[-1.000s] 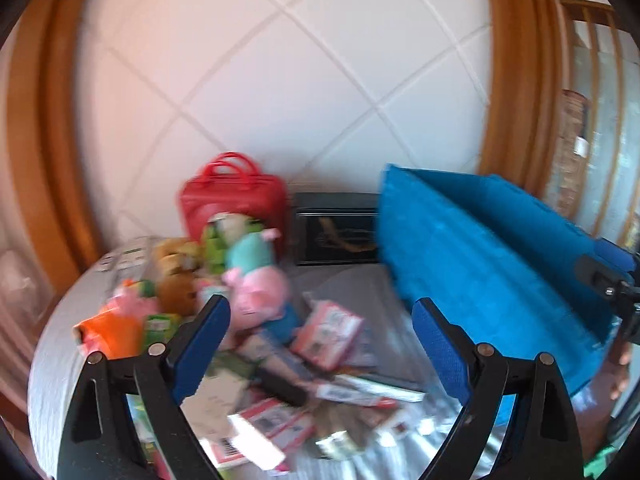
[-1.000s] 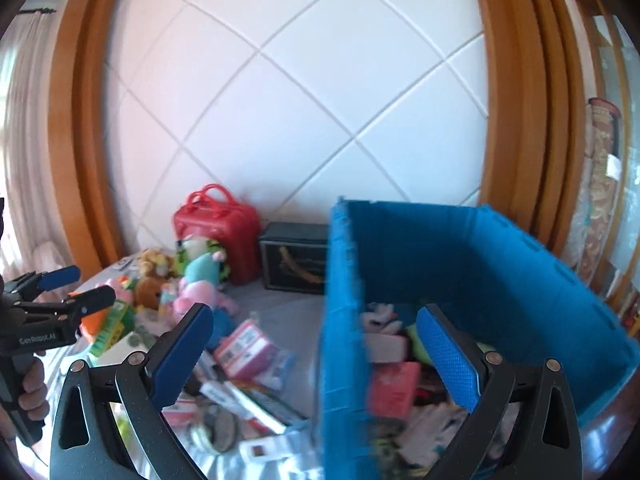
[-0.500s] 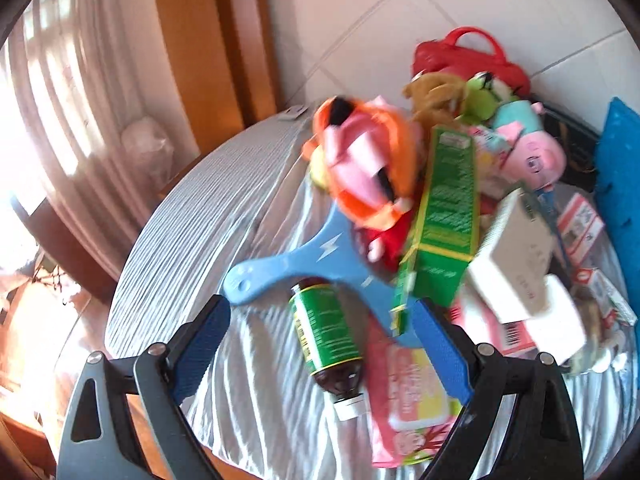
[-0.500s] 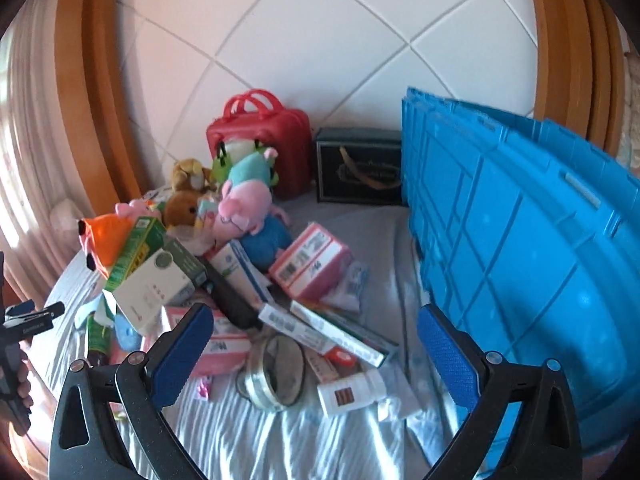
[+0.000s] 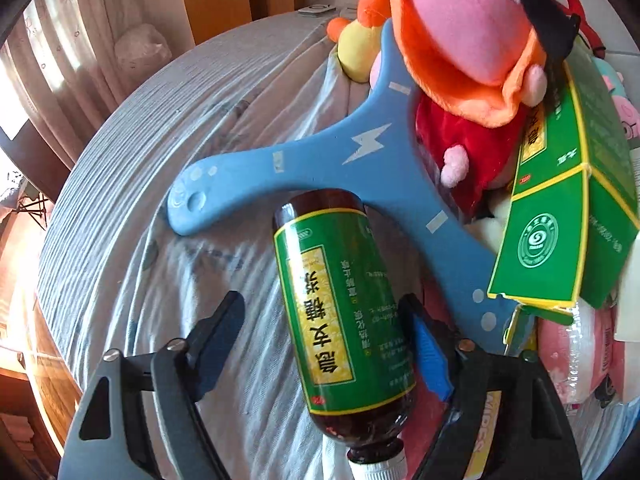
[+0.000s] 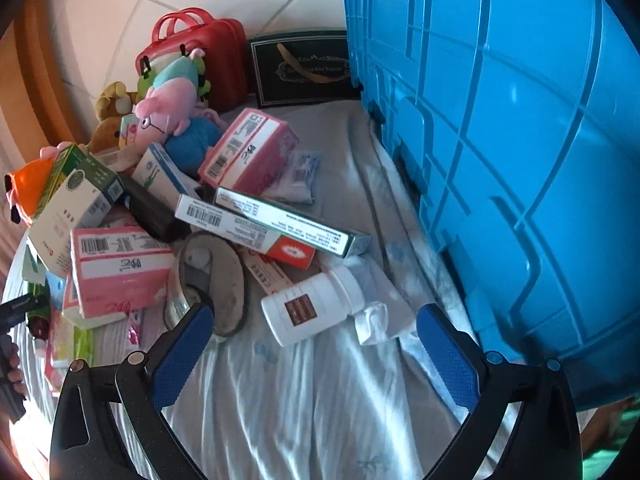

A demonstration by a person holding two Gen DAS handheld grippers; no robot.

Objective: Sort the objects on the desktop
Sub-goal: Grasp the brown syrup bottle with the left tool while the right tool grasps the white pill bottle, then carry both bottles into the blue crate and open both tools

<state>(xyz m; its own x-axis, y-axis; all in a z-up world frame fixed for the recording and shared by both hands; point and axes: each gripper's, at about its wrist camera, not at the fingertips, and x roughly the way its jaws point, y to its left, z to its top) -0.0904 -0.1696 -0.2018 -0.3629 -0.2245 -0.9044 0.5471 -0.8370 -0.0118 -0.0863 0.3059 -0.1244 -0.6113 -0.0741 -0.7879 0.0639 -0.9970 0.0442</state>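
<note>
— The left tongs [image 5: 326, 344] are spread wide around that brown syrup bottle [image 5: 344, 312], aren't they?

— Yes, not clenched yet. One pad looks to be touching the label, the other finger stands clear. The bottle lies on its side near the table's rounded edge, cap toward the tongs, its base just against the blue boomerang [image 5: 320, 160].

— How should she take it?

— I'd square up across the label's middle and close slowly; glass is round and slick, so it may roll on the cloth. Lift straight, so the boomerang and the green carton [image 5: 560, 232] stay put.

— And the right tongs [image 6: 316, 356]?

— Released too, holding nothing, hovering by the white pill bottle [image 6: 316, 304], beside the blue crate [image 6: 520, 140].
</note>
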